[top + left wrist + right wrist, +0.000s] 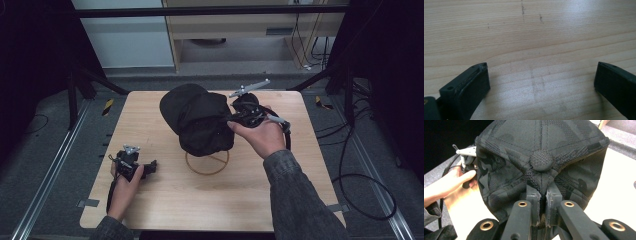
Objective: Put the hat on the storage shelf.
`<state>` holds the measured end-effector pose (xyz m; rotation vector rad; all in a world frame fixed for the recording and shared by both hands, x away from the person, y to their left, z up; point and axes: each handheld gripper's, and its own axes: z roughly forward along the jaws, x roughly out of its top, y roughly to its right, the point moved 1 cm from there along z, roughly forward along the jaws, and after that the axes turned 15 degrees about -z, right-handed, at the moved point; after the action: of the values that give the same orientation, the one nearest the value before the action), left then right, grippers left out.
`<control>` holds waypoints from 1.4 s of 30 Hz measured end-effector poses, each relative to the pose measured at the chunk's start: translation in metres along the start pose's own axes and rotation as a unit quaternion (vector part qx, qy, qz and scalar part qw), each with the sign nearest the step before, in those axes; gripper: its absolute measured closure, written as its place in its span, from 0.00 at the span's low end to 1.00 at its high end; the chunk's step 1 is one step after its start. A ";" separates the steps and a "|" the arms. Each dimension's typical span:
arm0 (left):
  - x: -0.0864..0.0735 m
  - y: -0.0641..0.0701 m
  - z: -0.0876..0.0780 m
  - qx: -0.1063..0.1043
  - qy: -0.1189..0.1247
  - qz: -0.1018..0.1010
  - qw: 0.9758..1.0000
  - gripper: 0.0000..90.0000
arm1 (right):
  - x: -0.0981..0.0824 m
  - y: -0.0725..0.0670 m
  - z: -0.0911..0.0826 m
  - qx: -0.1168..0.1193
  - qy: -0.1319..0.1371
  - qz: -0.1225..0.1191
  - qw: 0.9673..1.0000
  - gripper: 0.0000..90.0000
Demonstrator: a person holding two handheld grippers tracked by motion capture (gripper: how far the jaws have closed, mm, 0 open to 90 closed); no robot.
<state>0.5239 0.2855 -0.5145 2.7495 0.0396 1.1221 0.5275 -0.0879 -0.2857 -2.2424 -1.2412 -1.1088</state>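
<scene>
While the right claw (pixel 541 202) pinches a fold of crown fabric just below the top button, a black cap (pixel 200 120) hangs lifted above the middle of the desk (pixel 165 200), over a thin wooden ring (pixel 207 163) that lies flat beneath it. The step in hand looks like carrying or placing the cap; the next move likely calls for a steady hold as the soft cloth sags, and perhaps help from the other hand. The left claw (pixel 150 166) rests low near the desk's front left corner, jaws spread wide with nothing between them. The cap is dark camouflage cloth with mesh panels, its seams meeting at the button, its body limp and creased.
</scene>
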 end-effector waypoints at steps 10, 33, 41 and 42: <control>0.000 0.000 0.000 -0.001 0.000 0.001 1.000 0.00 | -0.001 -0.001 0.002 -0.005 -0.006 -0.003 1.000 0.92; 0.000 0.000 0.000 -0.001 0.000 0.001 1.000 0.00 | 0.000 0.001 -0.006 -0.009 -0.002 0.000 1.000 0.79; 0.000 0.000 0.000 -0.001 0.000 0.001 1.000 0.00 | 0.000 0.001 -0.009 -0.007 -0.001 0.000 1.000 0.79; 0.000 0.000 0.000 -0.001 0.000 0.001 1.000 0.00 | 0.000 0.001 -0.010 -0.007 -0.001 0.000 1.000 0.79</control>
<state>0.5239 0.2854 -0.5145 2.7482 0.0370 1.1220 0.5231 -0.0948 -0.2796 -2.2543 -1.2374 -1.1191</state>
